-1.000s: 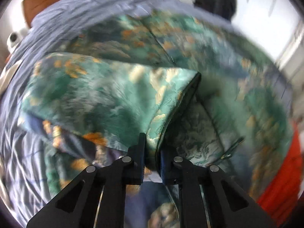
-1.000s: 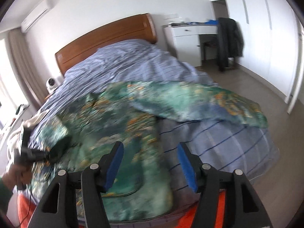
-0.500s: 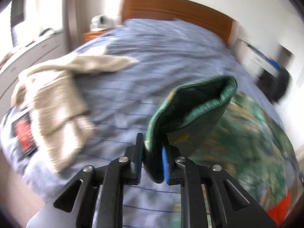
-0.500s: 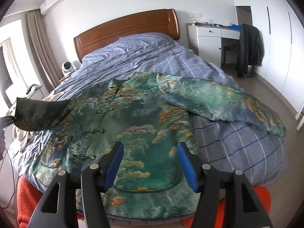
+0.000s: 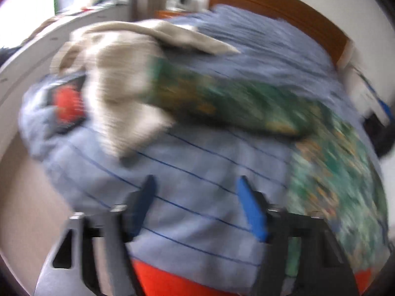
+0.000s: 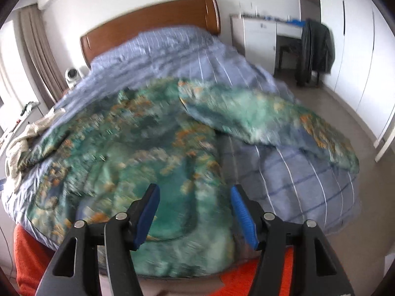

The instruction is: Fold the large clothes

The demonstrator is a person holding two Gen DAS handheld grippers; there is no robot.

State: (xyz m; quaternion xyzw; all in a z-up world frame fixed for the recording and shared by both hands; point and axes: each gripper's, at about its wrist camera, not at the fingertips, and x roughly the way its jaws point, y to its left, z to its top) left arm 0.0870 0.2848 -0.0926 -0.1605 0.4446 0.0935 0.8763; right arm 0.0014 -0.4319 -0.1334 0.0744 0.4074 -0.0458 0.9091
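A large green garment (image 6: 138,148) with orange and pale patches lies spread face up on the blue striped bedspread (image 6: 197,59). One sleeve (image 6: 261,123) stretches out to the right. The other sleeve (image 5: 222,101) lies out flat to the left, its cuff resting on a beige knit. My left gripper (image 5: 196,207) hangs over bare bedspread near the bed's edge, its jaws opening with nothing between them. My right gripper (image 6: 195,212) hovers above the garment's hem, jaws opening a little, empty. Both views are blurred.
A beige knit garment (image 5: 118,79) lies crumpled at the bed's left side. An orange-red cloth (image 6: 29,259) hangs below the bed's front edge. A wooden headboard (image 6: 153,22), a white desk (image 6: 261,39) and a chair with a dark jacket (image 6: 318,49) stand at the back.
My left gripper carried the sleeve out to the left, let it go and opened wide. The sleeve now lies flat across the bedspread. My right gripper shifted slightly over the hem.
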